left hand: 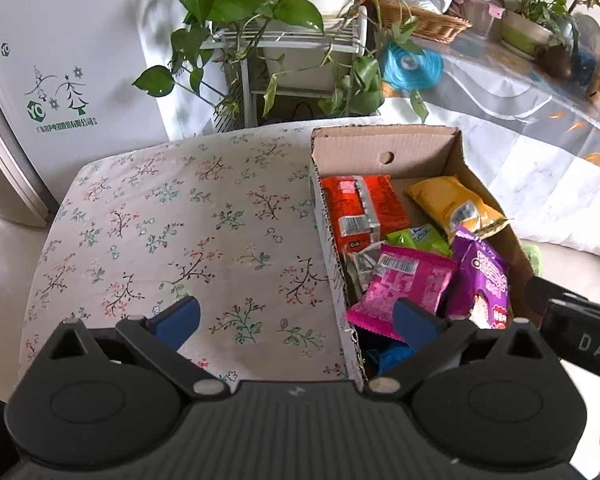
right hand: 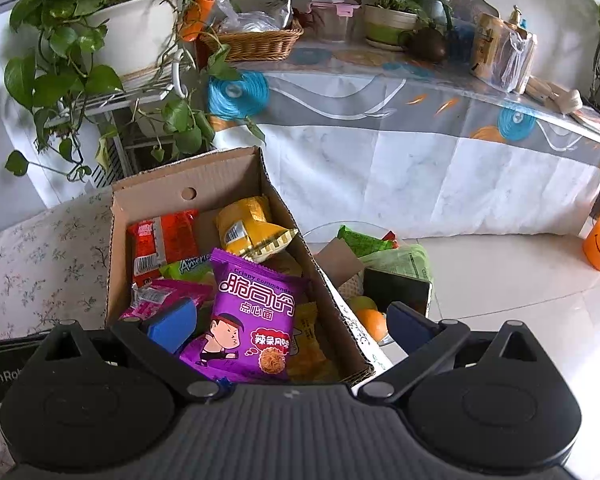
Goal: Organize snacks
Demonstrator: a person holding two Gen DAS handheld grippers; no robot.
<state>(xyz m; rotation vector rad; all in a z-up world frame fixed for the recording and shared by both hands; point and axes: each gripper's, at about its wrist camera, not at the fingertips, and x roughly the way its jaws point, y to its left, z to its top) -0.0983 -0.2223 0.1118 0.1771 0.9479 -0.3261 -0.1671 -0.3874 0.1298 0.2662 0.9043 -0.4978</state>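
Item: cardboard box (right hand: 188,184), on our floral-cloth table (left hand: 160,220). We count inside: purple packet (right hand: 252,312) leaning at the near end, pink packet (left hand: 404,292) beside it, red packet (left hand: 356,208) and yellow packet (right hand: 248,224) toward the far wall. Our left gripper (left hand: 296,316) is spread wide, straddling the box's left wall, holding nothing. Our right gripper (right hand: 288,324) is likewise spread, empty, over the box's near right corner.

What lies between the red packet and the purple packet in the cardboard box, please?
In the right wrist view, a green packet lies between the red packet and the purple packet, partly covered by the purple one.
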